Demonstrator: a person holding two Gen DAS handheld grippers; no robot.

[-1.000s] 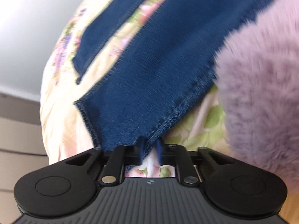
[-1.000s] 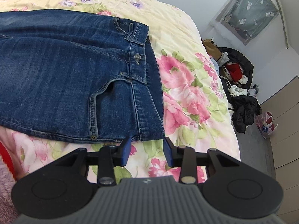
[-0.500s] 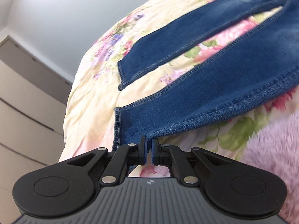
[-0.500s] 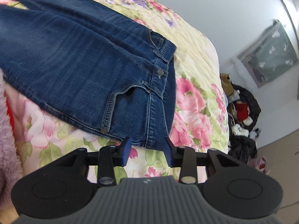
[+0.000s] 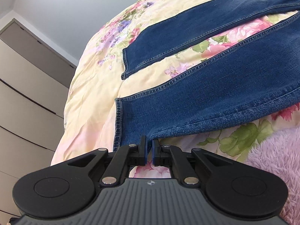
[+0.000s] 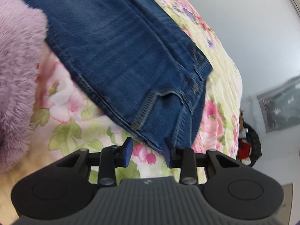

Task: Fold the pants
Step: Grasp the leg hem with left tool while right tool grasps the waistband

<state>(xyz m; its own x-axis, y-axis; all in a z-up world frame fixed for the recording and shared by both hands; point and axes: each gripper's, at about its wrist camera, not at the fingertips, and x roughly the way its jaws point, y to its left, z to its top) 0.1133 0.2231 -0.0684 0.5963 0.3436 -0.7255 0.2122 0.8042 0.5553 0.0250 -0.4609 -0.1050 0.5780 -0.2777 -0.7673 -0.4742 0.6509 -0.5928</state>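
Observation:
Blue jeans lie spread on a floral bedspread. In the left wrist view the near leg point(image 5: 215, 101) and the far leg point(image 5: 187, 37) run apart. My left gripper point(image 5: 149, 150) is shut on the near corner of the near leg's hem. In the right wrist view the waistband end point(image 6: 142, 71) with pocket and button faces me. My right gripper point(image 6: 148, 151) is open, its fingers straddling the near waistband corner, with denim between them.
The floral bedspread point(image 5: 97, 93) drops off at its left edge toward beige drawers point(image 5: 28, 86). A fluffy purple sleeve point(image 6: 16, 60) fills the left of the right wrist view. Dark clothes point(image 6: 249, 148) lie on the floor at right.
The left gripper closed on the hem corner and holds it. The right gripper moved in toward the waistband corner, which now sits between its open fingers; the view tilted.

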